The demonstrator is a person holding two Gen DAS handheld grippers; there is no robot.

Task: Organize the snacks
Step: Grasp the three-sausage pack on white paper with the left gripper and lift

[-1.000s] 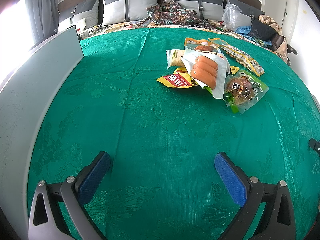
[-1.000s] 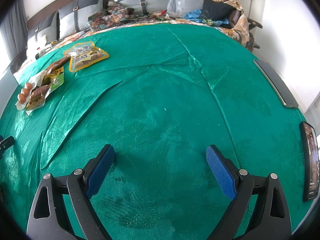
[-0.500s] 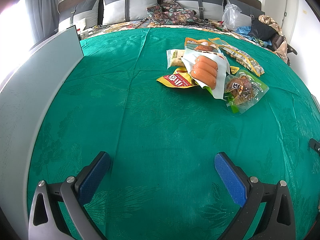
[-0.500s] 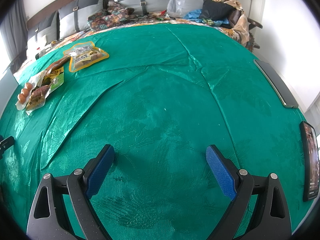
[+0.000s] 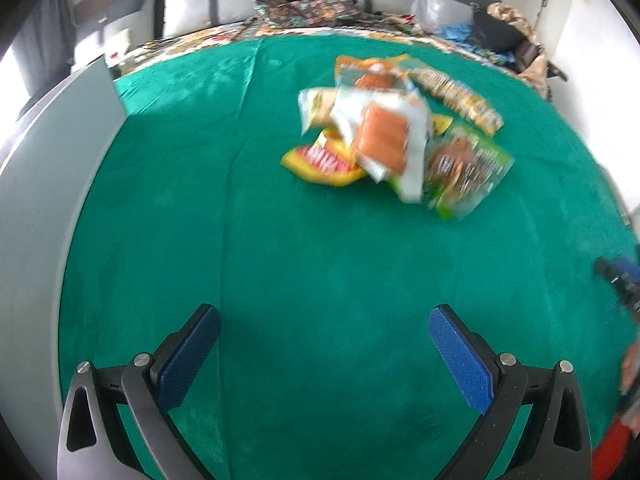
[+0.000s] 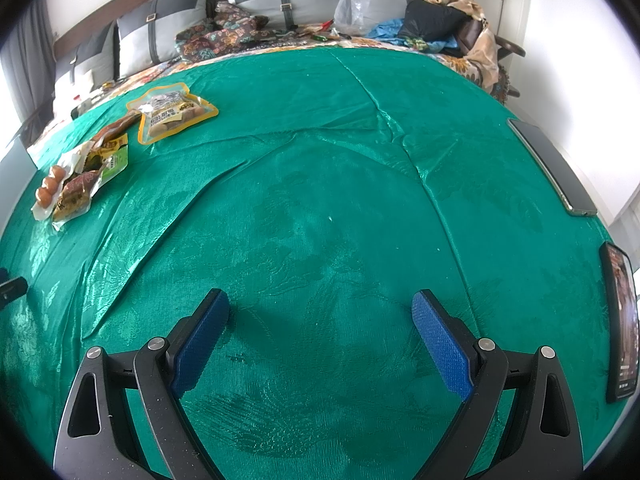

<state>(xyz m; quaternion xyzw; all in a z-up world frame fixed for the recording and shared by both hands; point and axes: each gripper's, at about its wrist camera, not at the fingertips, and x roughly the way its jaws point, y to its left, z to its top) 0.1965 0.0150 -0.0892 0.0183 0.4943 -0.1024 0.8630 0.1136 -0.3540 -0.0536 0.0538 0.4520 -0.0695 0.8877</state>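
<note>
A pile of snack packets lies on the green cloth (image 5: 280,260). In the left wrist view, a white sausage pack (image 5: 384,136) tops it, with a red-yellow packet (image 5: 324,162) on its left, a green packet (image 5: 464,168) on its right, and an orange-edged pouch (image 5: 368,74) behind. My left gripper (image 5: 324,320) is open and empty, short of the pile. The right wrist view shows the pile far left: the sausage pack (image 6: 50,188), the green packet (image 6: 86,182) and the orange-edged pouch (image 6: 172,114). My right gripper (image 6: 320,308) is open and empty over bare cloth.
A grey panel (image 5: 44,184) stands along the left edge. Two dark flat devices (image 6: 552,166) (image 6: 620,320) lie at the right edge. Pillows (image 6: 168,28), patterned fabric and bags (image 6: 354,0) crowd the far end of the bed.
The left wrist view has blurred and the pile now sits lower and closer, so my left gripper has moved toward it. The right gripper has not moved.
</note>
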